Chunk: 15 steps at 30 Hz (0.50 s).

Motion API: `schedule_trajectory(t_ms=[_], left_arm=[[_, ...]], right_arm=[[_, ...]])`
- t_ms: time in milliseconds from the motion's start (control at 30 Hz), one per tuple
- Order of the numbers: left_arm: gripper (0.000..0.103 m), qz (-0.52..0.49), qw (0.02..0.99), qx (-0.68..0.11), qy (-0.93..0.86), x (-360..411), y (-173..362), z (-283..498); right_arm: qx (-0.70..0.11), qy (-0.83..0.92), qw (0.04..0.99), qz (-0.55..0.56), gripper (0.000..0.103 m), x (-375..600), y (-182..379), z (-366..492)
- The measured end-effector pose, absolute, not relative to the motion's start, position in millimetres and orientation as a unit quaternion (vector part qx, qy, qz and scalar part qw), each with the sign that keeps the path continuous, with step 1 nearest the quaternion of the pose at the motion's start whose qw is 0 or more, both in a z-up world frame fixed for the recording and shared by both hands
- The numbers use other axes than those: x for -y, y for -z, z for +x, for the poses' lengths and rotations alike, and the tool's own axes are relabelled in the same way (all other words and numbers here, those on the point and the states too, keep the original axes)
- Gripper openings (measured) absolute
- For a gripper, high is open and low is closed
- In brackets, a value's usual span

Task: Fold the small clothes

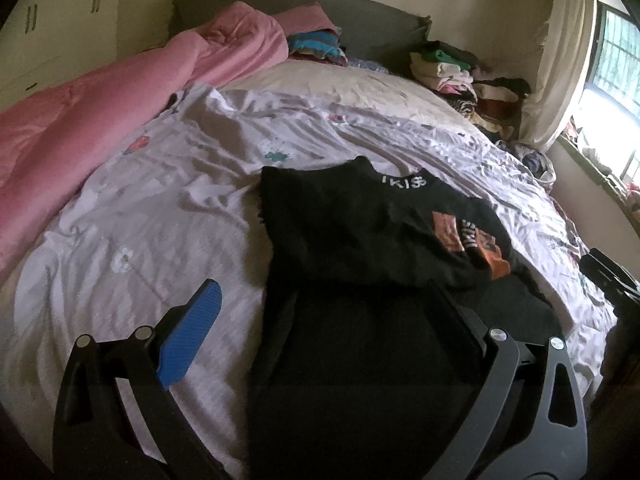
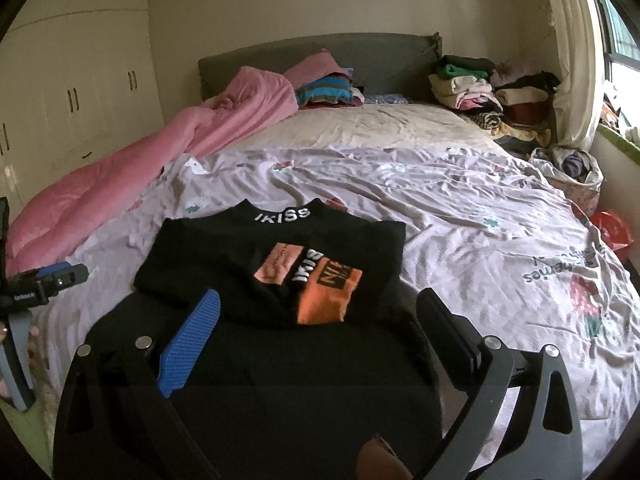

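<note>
The bed carries everything, with its wrinkled flowered sheet spread over the near part. A pink quilt lies along the left edge up to the headboard, and stacks of folded clothes sit in the far right corner.

The black shirt I am folding lies near the front edge of the bed, about the middle, collar pointing to the headboard. It looks already doubled — a top layer with the orange print lies over a lower dark layer that reaches toward me. My judgement: the fold is approx. half done, and the lower part is not yet brought up.

My right gripper hovers over the near part of the shirt, jaws wide apart, nothing between them. My left gripper is also spread open and empty, at the shirt's left side, one finger over the sheet.

To do this step well, I think both grippers should pinch the near hem at its two corners, w/ equal height, then carry it forward together — slowly, so the top layer does not slide. Dark cloth on dark cloth hides the hem, so I cannot tell exactly where the edge runs.
</note>
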<state>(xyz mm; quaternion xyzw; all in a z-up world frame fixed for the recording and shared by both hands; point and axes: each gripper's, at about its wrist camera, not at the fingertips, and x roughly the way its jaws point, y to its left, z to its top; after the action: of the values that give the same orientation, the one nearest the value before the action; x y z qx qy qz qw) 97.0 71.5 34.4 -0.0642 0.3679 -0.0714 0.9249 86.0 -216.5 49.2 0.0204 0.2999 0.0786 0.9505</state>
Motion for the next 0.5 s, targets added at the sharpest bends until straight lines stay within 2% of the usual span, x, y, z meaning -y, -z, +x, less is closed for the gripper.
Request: schedule_trajectory(t_ms=[500], left_arm=[[0.093,-0.066,0.918,-0.388,0.045,-92.7,-25.7,66.1]], right_arm=[[-0.306,-0.080,0.949,0.015,0.098,227.9,-44.7,61.1]])
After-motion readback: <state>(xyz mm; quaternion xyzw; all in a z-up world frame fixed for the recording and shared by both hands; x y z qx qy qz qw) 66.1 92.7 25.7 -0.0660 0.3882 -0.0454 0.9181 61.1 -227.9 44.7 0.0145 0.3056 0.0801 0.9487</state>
